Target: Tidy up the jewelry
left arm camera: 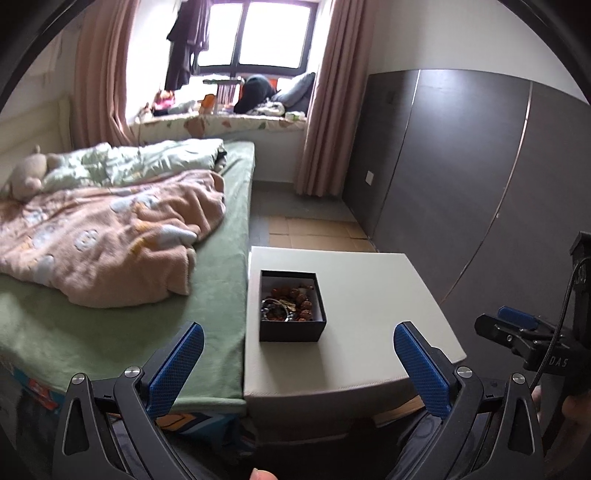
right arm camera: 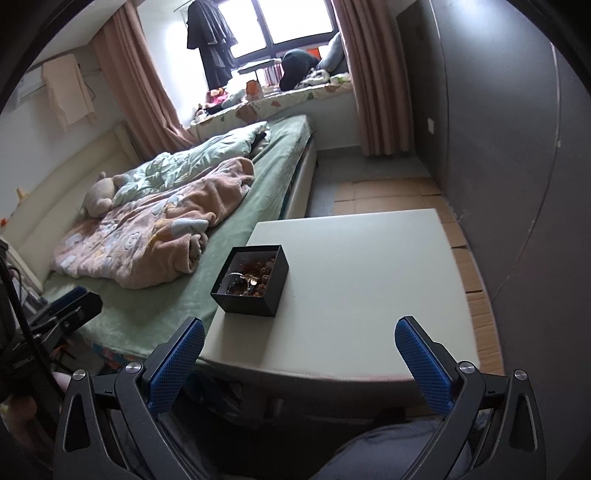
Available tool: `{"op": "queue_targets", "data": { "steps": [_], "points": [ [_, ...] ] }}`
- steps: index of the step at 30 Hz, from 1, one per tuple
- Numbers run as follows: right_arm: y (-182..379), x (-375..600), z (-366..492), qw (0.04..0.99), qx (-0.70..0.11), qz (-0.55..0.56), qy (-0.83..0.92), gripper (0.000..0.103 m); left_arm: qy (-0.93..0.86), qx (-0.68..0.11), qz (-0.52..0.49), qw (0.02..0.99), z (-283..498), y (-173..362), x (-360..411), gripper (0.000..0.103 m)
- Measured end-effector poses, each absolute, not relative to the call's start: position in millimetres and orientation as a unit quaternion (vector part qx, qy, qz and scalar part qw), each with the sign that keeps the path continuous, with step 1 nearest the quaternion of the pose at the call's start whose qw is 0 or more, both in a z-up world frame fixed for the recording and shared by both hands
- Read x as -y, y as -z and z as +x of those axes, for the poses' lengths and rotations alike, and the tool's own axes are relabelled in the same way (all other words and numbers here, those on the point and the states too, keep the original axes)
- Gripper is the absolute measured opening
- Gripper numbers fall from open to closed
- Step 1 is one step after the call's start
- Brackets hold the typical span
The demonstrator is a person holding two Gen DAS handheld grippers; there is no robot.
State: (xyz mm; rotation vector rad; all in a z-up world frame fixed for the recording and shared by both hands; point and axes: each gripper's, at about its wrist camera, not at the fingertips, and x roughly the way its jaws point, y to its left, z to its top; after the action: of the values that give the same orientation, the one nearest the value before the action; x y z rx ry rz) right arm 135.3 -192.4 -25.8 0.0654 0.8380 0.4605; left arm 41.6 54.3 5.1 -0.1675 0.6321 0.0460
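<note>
A small black box (left arm camera: 291, 306) sits open on a pale, square table (left arm camera: 369, 295) drawn up against the side of a bed (left arm camera: 218, 295) in a daylit bedroom. The box stands near the table's bed-side edge, well short of the front rim, and holds a tangle of jewelry (left arm camera: 286, 304): reddish-brown beads, a silvery ring-shaped piece and a glint of gold. Individual pieces are hard to separate at this size, though the beads appear to belong to a bracelet.

The left tongs (left arm camera: 299, 354) hang in front of the table with their blue-padded fingers (left arm camera: 177, 369) spread wide apart, holding nothing; the box lies ahead of them, between the two fingers as the left wrist camera sees it. The right tongs (right arm camera: 299, 354) are likewise parted and empty, poised over the table's near edge, with the box ahead and to their left in the right wrist view. Neither pair touches the box or the table. Each pair shows at the edge of the other's camera.

On the bed, a peach patterned blanket (left arm camera: 110, 236) lies rumpled over a green sheet, with a pale green quilt (left arm camera: 140, 162) and a soft toy (left arm camera: 27, 175) behind it. Pink curtains (left arm camera: 325, 92) frame a window (left arm camera: 273, 33) with a cluttered ledge, and dark grey wardrobe panels (left arm camera: 461, 166) line the wall beside the table.
</note>
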Motion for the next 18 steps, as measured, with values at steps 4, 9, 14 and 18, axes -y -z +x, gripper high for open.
{"op": "queue_targets", "data": {
  "steps": [4, 9, 14, 18],
  "points": [
    [15.9, 195.1, 109.8, 0.898, -0.386, 0.023, -0.208, 0.103, -0.027, -0.297, -0.064, 0.952, 17.7, -12.7, -48.9, 0.103],
    [4.4, 200.4, 80.2, 0.908, -0.368, 0.018, -0.198, 0.103, -0.021, -0.272, -0.057, 0.960, -10.0, -23.9, -41.7, 0.103],
    [-5.3, 211.4, 48.2, 0.918, -0.350, 0.026, -0.187, 0.103, -0.016, -0.249, -0.042, 0.968, -39.4, -32.9, -30.9, 0.103],
    [-11.0, 218.0, 23.7, 0.923, -0.339, 0.023, -0.179, 0.103, -0.009, -0.240, -0.044, 0.970, -55.5, -33.6, -27.1, 0.103]
  ]
}}
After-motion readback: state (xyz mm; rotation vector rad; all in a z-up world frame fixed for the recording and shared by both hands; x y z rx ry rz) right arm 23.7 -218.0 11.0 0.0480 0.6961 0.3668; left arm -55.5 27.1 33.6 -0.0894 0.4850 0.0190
